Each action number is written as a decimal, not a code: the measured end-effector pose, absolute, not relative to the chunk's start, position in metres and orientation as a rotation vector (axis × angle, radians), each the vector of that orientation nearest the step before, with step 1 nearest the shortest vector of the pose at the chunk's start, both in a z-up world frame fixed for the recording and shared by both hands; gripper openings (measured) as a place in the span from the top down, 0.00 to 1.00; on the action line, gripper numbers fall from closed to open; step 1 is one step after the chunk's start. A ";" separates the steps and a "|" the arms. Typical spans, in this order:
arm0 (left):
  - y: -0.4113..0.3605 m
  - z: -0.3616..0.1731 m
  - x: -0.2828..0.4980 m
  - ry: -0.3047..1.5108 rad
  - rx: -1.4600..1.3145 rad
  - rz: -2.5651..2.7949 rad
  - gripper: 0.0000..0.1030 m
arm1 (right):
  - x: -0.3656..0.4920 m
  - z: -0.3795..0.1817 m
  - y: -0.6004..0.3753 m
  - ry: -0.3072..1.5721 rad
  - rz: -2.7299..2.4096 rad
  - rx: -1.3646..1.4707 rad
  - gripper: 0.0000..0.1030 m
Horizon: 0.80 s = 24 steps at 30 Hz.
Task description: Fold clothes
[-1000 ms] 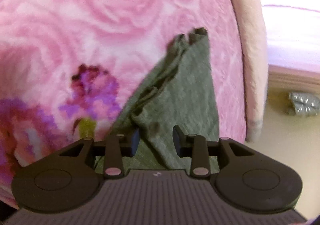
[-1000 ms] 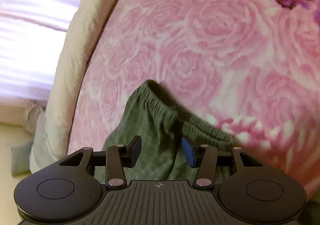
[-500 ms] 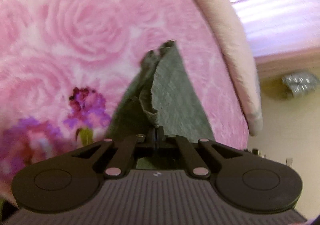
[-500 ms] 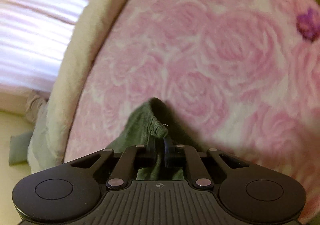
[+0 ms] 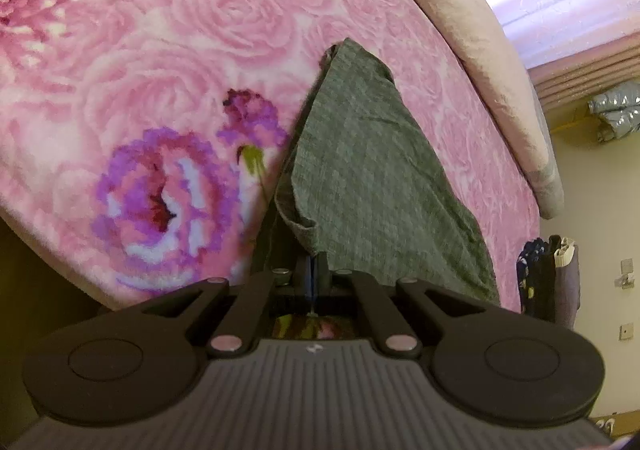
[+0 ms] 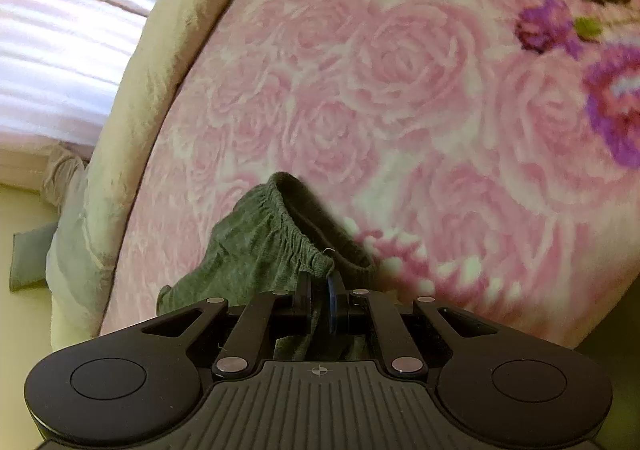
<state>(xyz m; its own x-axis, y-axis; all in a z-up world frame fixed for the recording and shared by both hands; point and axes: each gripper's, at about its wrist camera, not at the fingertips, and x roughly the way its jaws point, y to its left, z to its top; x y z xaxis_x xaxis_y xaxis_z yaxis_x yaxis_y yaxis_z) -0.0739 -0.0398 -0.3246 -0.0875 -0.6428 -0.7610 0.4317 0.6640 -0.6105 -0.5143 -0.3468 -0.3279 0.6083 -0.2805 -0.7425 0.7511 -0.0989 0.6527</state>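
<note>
A grey-green garment (image 5: pixel 372 165) hangs stretched above the pink rose-patterned blanket (image 5: pixel 160 49). My left gripper (image 5: pixel 313 266) is shut on its near hem, and the cloth runs away from it as a taut triangle to a far corner. In the right wrist view the same garment (image 6: pixel 260 250) shows a gathered elastic waistband. My right gripper (image 6: pixel 320 290) is shut on that waistband, with cloth bunched between and below the fingers. The blanket (image 6: pixel 400 89) lies underneath.
A cream padded bed edge (image 5: pixel 480 49) borders the blanket, seen too in the right wrist view as the bed edge (image 6: pixel 152 81). Beyond it are pale floor (image 5: pixel 592 189), a silvery bundle (image 5: pixel 616 109), hanging dark items (image 5: pixel 548 274), and a grey cushion (image 6: pixel 28 262).
Both grippers went from open around the garment to shut on it. They have since lifted, pulling the cloth up off the blanket and stretching it.
</note>
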 end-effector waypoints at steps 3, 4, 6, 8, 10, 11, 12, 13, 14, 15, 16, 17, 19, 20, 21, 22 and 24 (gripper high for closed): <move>-0.040 -0.331 -0.077 1.390 -0.148 -0.902 1.00 | -0.515 -0.330 -0.345 0.445 -0.913 1.412 0.94; -0.041 -0.334 -0.078 1.390 -0.132 -0.900 1.00 | -0.514 -0.333 -0.345 0.456 -0.917 1.412 0.94; -0.042 -0.339 -0.080 1.389 -0.101 -0.896 1.00 | -0.512 -0.341 -0.344 0.484 -0.930 1.407 0.94; -0.043 -0.343 -0.081 1.388 -0.084 -0.891 1.00 | -0.512 -0.348 -0.343 0.494 -0.939 1.412 0.94; -0.046 -0.348 -0.082 1.397 -0.049 -0.886 1.00 | -0.512 -0.349 -0.342 0.494 -0.936 1.408 0.94; -0.050 -0.351 -0.083 1.408 -0.012 -0.883 1.00 | -0.512 -0.349 -0.341 0.502 -0.930 1.402 0.94; -0.054 -0.354 -0.084 1.418 0.026 -0.881 0.99 | -0.512 -0.352 -0.342 0.513 -0.921 1.410 0.93; -0.057 -0.356 -0.084 1.425 0.059 -0.881 0.98 | -0.513 -0.355 -0.342 0.526 -0.910 1.425 0.93; -0.060 -0.353 -0.084 1.423 0.080 -0.886 0.98 | -0.514 -0.355 -0.342 0.519 -0.911 1.436 0.93; -0.062 -0.350 -0.084 1.420 0.102 -0.893 0.97 | -0.517 -0.354 -0.342 0.501 -0.920 1.445 0.93; -0.064 -0.345 -0.084 1.413 0.127 -0.901 0.97 | -0.519 -0.353 -0.342 0.483 -0.928 1.455 0.92; -0.064 -0.340 -0.083 1.407 0.151 -0.903 0.97 | -0.521 -0.352 -0.341 0.464 -0.936 1.464 0.87; -0.063 -0.332 -0.080 1.404 0.181 -0.899 0.95 | -0.526 -0.350 -0.341 0.428 -0.953 1.483 0.34; -0.061 -0.329 -0.078 1.403 0.182 -0.895 0.95 | -0.528 -0.349 -0.340 0.409 -0.961 1.492 0.34; -0.059 -0.325 -0.075 1.400 0.183 -0.892 0.95 | -0.530 -0.347 -0.340 0.391 -0.969 1.501 0.34; -0.059 -0.322 -0.073 1.395 0.186 -0.889 0.95 | -0.531 -0.349 -0.340 0.383 -0.964 1.518 0.34; -0.060 -0.316 -0.068 1.382 0.180 -0.889 0.95 | -0.531 -0.355 -0.342 0.362 -0.935 1.542 0.41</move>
